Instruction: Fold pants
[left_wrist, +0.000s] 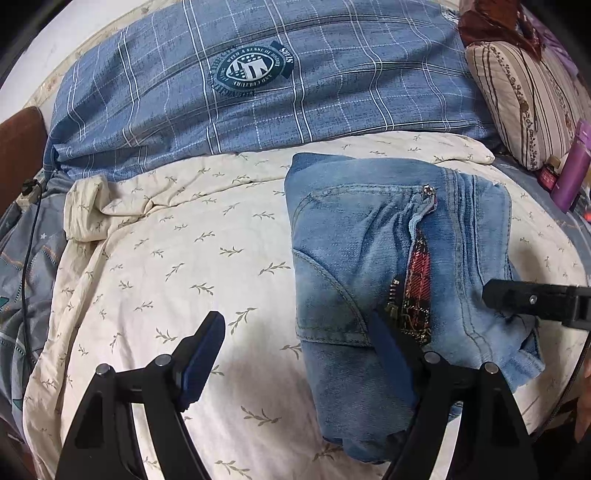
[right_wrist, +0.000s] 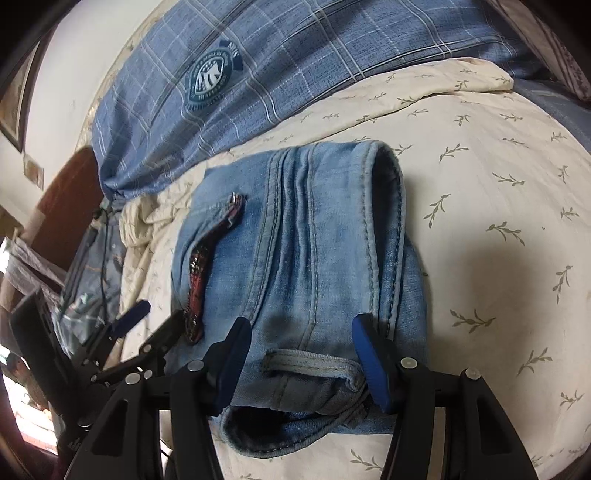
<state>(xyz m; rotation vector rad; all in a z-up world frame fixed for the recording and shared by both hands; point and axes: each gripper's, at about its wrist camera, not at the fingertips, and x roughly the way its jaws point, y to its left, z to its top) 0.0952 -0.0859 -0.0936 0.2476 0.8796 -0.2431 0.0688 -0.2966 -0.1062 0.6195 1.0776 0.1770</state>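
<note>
We've got the jeans (left_wrist: 388, 258) folded into a compact stack on the cream sheet (left_wrist: 184, 258). Our left gripper (left_wrist: 295, 354) hangs spread and empty at the stack's left edge; our right gripper (right_wrist: 301, 354) straddles the near waistband, and whether it's pinching we can't tell. Lift carelessly and the top layers slide apart.

Your left gripper's right finger (left_wrist: 391, 354) hides part of the jeans (left_wrist: 388, 258). The purple bottle (left_wrist: 574, 166) is cut off at the frame's edge.
</note>
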